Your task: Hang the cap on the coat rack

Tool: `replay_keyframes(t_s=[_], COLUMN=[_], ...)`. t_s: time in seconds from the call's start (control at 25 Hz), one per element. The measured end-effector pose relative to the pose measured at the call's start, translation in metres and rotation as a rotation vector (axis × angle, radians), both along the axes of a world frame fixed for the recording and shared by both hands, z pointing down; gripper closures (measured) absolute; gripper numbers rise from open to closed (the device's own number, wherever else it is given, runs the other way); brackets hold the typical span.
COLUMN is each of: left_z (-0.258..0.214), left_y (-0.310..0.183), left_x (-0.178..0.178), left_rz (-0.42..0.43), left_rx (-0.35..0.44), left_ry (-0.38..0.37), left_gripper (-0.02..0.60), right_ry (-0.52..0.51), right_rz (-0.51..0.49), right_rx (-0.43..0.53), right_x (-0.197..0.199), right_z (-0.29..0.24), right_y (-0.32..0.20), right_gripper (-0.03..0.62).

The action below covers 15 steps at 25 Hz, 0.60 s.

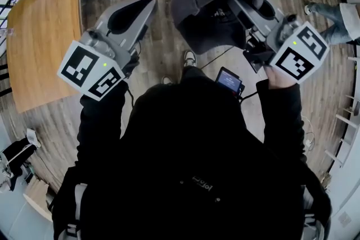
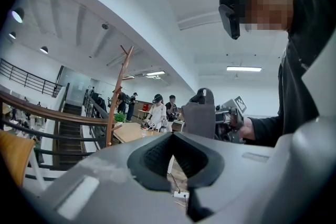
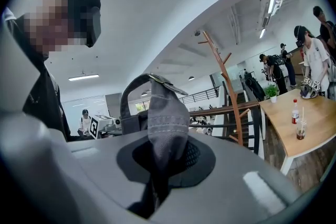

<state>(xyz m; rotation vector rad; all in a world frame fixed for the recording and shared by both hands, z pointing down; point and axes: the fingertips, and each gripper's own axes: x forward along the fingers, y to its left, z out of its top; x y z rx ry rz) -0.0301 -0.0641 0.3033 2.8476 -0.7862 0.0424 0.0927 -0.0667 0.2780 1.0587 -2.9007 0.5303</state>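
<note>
Right gripper [image 3: 157, 176] is the one I have pinching the grey cap [image 3: 167, 123], its jaws pressed tight on the fabric. I see the cap held in the air, well apart from the wooden coat rack [image 3: 227, 86]. My left gripper [image 2: 176, 162] has its jaws together on nothing.

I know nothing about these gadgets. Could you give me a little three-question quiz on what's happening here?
1. What grips the grey cap? A) left gripper B) right gripper C) a bare hand
2. True or false: the cap already hangs on the wooden coat rack.
3. Fill in: the ___ gripper carries nothing.

Key: 1 B; 2 false, the cap is in the jaws and away from the rack; 3 left: the left gripper is empty.
</note>
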Motion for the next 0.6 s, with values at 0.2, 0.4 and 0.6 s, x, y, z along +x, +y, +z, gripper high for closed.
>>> replay_keyframes(t_s=[0.2, 0.4, 0.6], left_z=[0.004, 0.015, 0.002], left_y=[0.036, 0.042, 0.044], left_x=[-0.014, -0.015, -0.025], left_rz=[0.007, -0.025, -0.058], left_rx=[-0.029, -0.058, -0.054], left_ry=[0.018, 0.026, 0.018], left_gripper=[0.58, 0.58, 0.58], right_ry=[-0.007, -0.022, -0.045], right_rz=[-0.002, -0.026, -0.05], right_rx=[-0.026, -0.043, -0.035], right_x=[-0.017, -0.014, -0.022], right_z=[0.006, 0.019, 0.008], right_y=[0.029, 0.031, 0.033], right_gripper=[0.569, 0.569, 0.569])
